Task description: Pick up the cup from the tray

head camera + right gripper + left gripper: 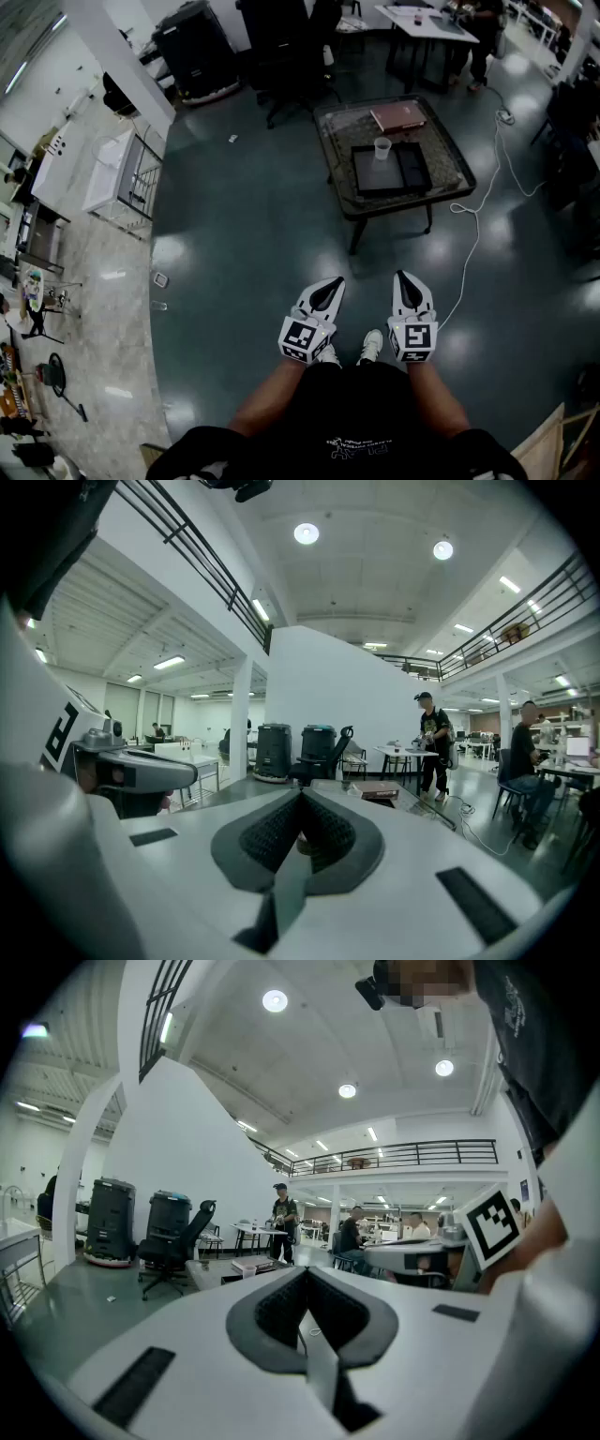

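Note:
A clear plastic cup (382,148) stands upright at the far edge of a black tray (373,181) on a low glass table (454,176). Both grippers hang close to the person's body, well short of the table and apart from it. My left gripper (330,284) is shut with nothing between its jaws, and my right gripper (404,279) beside it is shut and empty too. In the left gripper view the left gripper (305,1274) points almost level toward the table, its tips meeting. The right gripper view shows my right gripper (300,797) closed in the same way.
A reddish book (397,116) lies on the table behind the tray. A white cable (475,228) runs over the floor right of the table. Black office chairs (281,56) and black machines (192,47) stand beyond. A white wire cart (122,178) is at the left.

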`<state>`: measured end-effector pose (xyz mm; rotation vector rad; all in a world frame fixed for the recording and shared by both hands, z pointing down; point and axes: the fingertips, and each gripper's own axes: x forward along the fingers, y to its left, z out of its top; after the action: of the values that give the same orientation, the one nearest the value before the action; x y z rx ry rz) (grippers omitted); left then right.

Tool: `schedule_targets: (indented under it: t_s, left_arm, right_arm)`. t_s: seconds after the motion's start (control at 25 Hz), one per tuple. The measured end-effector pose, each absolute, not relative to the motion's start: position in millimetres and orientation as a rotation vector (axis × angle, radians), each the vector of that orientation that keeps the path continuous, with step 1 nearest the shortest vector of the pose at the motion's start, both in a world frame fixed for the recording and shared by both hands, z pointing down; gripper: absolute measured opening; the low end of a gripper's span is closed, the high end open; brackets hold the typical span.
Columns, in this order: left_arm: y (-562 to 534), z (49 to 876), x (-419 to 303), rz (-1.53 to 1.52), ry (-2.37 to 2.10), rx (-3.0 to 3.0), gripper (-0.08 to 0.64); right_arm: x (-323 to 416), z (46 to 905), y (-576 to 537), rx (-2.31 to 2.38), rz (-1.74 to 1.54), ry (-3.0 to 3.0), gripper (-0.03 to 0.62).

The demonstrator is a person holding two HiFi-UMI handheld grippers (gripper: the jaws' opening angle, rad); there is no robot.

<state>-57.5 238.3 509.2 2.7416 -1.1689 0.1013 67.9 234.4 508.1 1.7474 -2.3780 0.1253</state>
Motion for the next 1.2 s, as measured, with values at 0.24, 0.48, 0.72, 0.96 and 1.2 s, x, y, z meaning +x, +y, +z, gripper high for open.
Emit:
schedule_targets:
  t_s: [0.24,0.48,0.72,0.96,1.2]
  left_arm:
    - [239,509,-56,0.1,-1.173,2.743,0.009]
    - [239,511,-54,0.098,-1.167,2.747,0.009]
    - [238,510,-60,0.099,-1.164,2.752,0.009]
    - [236,508,-71,0.092,-1.154,2.765,0.009]
    - [235,507,-85,0.076,-1.134,2.795,0.009]
  right_arm:
    - [67,508,234,1.737,0.121,-2.383,0.009]
    - [68,510,233,1.733,0.113,-2.38,0.009]
    - [62,507,233,1.745,0.104,-2.379,0.009]
    - [49,502,233,1.759,0.103,-2.402,0.009]
    - [32,500,234,1.765,0.065,-2.39,0.009]
